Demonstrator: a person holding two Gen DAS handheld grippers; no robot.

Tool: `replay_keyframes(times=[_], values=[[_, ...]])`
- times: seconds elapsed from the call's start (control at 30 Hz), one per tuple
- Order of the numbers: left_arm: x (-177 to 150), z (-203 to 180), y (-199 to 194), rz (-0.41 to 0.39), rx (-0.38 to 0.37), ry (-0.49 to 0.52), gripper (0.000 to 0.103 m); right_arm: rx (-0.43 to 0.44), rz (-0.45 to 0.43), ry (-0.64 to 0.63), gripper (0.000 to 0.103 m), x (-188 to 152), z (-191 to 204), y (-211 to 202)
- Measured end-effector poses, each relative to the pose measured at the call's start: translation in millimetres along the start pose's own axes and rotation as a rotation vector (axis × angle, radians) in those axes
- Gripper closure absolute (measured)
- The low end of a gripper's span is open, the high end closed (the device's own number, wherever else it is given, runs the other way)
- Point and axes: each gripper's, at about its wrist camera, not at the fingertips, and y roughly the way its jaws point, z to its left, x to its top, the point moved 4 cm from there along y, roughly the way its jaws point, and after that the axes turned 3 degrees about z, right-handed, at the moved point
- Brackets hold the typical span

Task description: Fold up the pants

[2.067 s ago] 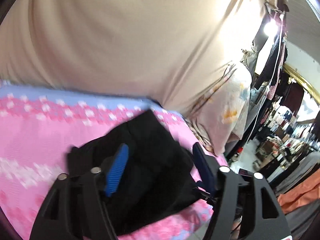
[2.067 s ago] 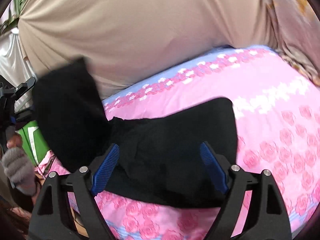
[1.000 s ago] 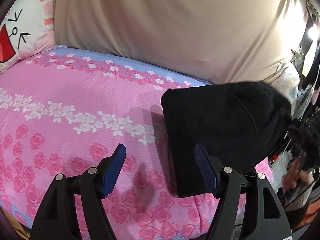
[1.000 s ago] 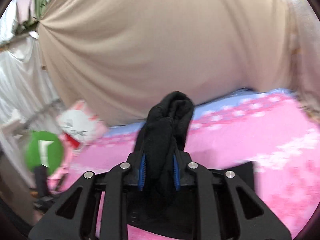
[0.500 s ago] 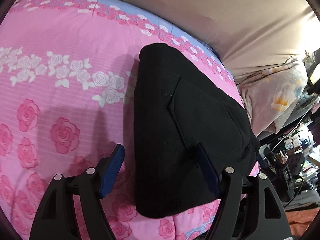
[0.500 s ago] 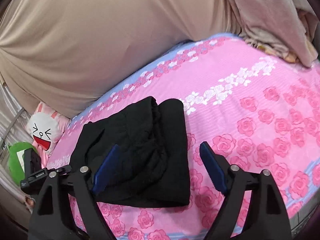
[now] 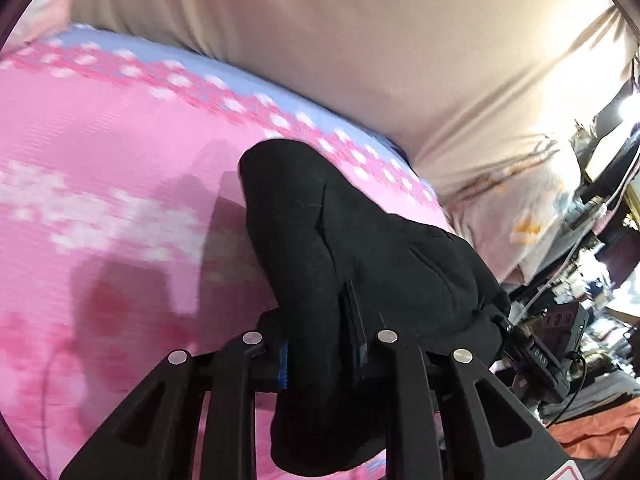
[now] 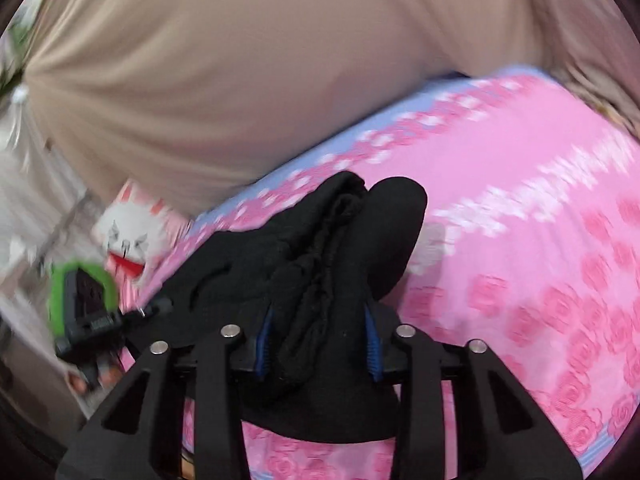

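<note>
The black pants (image 7: 360, 248) lie folded in a thick bundle on the pink rose-print bed sheet (image 7: 100, 168). My left gripper (image 7: 320, 354) is shut on the near edge of the bundle, blue pads pressed into the cloth. In the right wrist view the same black pants (image 8: 344, 248) show a bunched, ribbed waistband in the middle. My right gripper (image 8: 318, 346) is shut on that bunched end. The other gripper (image 8: 86, 312) shows at the left, at the far end of the pants.
A beige curtain (image 7: 320, 40) hangs behind the bed. A white rabbit-face pillow (image 8: 132, 232) lies at the bed's head. A floral blanket (image 7: 520, 208) hangs off the bed's end, with cluttered room floor (image 7: 580, 360) beyond it.
Half a second ago both grippers were open above the folded pants. Now both have closed on the bundle, left on its near edge, right on the bunched waistband end. Both views are blurred by motion.
</note>
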Motion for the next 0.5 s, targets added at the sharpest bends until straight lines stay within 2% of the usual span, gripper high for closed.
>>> replay_keyframes(times=[0.03,0.1,0.17,0.2,0.3,0.33,0.37,0.4,0.43,0.47,0.5], values=[[-2,15,-7,-0.004,0.053,-0.002,0.078,-0.035,0.033,-0.012,0.045,-9,1,15],[-9,40,-8,0.003,0.173,-0.022,0.077,-0.106,0.051,-0.018,0.043,-19,-2,27],[-21,55,-10,0.029,0.209,-0.04,0.078,-0.088,0.026,0.011,0.043,-25,1,19],[-26,55,-16,0.007,0.242,-0.02,0.078,-0.063,0.018,0.017,0.043,-23,7,14],[-28,27,-40,-0.109,0.401,0.128,0.08,-0.068,0.012,-0.051,0.043,-13,28,9],[-27,18,-45,-0.131,0.417,0.161,0.079,-0.083,0.025,-0.089,0.037,-11,36,15],[-26,8,-50,-0.156,0.429,0.195,0.077,-0.1,0.038,-0.105,0.024,-12,40,22],[-25,-6,-52,-0.176,0.428,0.234,0.073,-0.136,0.062,-0.112,0.018,-14,39,34],[-24,-13,-52,-0.179,0.42,0.257,0.066,-0.162,0.088,-0.106,0.018,-19,37,46],[-25,-23,-50,-0.185,0.413,0.279,0.062,-0.163,0.109,-0.1,0.048,-21,36,56],[-25,-26,-49,-0.189,0.416,0.292,0.059,-0.14,0.135,-0.093,0.066,-24,38,64]])
